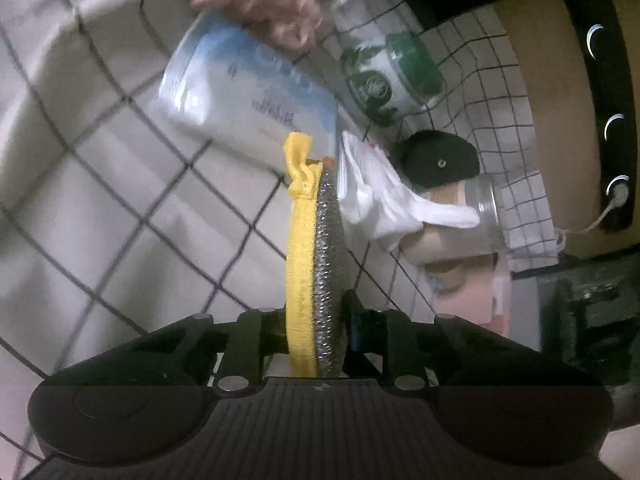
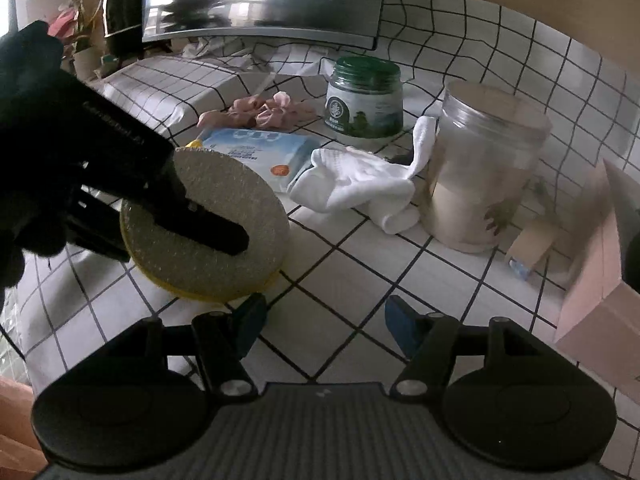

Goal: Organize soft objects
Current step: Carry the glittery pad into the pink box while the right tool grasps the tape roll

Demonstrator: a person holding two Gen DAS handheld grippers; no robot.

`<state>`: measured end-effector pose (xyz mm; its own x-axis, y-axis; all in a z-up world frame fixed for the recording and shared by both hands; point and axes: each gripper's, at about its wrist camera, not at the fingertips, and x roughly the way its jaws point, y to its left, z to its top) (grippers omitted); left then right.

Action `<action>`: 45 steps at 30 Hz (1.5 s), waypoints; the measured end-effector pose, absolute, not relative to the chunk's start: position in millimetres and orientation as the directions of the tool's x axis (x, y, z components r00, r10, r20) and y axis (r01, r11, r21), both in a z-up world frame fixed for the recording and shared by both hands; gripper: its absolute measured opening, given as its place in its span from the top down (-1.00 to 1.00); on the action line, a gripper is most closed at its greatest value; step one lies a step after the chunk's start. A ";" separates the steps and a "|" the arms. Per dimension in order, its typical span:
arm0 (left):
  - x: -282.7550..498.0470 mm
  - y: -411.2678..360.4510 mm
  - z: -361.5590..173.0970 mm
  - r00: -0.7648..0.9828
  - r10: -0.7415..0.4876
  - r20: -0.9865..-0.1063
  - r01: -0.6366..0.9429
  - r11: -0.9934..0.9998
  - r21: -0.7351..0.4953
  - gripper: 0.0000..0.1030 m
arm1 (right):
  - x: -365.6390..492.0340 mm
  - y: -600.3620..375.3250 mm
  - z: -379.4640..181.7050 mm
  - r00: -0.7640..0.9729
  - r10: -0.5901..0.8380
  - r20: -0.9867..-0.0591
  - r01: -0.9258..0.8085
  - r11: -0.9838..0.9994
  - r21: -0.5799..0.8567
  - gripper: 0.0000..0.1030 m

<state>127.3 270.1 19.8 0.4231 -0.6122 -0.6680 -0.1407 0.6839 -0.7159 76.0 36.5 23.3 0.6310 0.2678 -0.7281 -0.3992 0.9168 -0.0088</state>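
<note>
My left gripper (image 1: 314, 320) is shut on a round scouring pad (image 1: 316, 256), yellow on one face and silver mesh on the other, held edge-on above the checked cloth. In the right wrist view the same pad (image 2: 224, 200) hangs in the left gripper's black fingers (image 2: 216, 232) at the left. My right gripper (image 2: 324, 324) is open and empty, low over the cloth. White socks (image 2: 360, 188) lie in the middle. A blue-white tissue pack (image 2: 256, 148) and a pink scrunchie (image 2: 264, 112) lie behind them.
A green-lidded jar (image 2: 364, 100) stands at the back. A clear plastic jar (image 2: 484, 172) stands right of the socks. A pink cardboard box (image 2: 600, 280) sits at the far right with a small carton (image 2: 528, 248) beside it. A metal appliance (image 2: 264, 0) is behind.
</note>
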 end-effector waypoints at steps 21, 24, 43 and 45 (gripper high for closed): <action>107.5 227.8 71.9 0.469 -0.532 -0.705 0.163 0.837 -0.523 0.64 | 112.8 -12.5 42.9 0.784 -0.073 -0.616 -0.208 0.904 -0.373 -0.06; 106.2 233.4 68.1 0.459 -0.527 -0.715 0.140 0.838 -0.528 0.64 | 119.8 -7.2 36.4 0.774 -0.077 -0.629 -0.264 0.863 -0.430 -0.06; 104.4 208.4 68.8 0.368 -0.592 -0.717 0.247 0.806 -0.539 0.64 | 98.7 -8.8 46.3 0.775 -0.058 -0.629 -0.361 0.776 -0.517 0.14; 105.8 195.6 69.0 0.340 -0.607 -0.718 0.284 0.794 -0.537 0.64 | 84.2 -14.2 56.7 0.778 -0.053 -0.626 -0.345 0.797 -0.496 0.14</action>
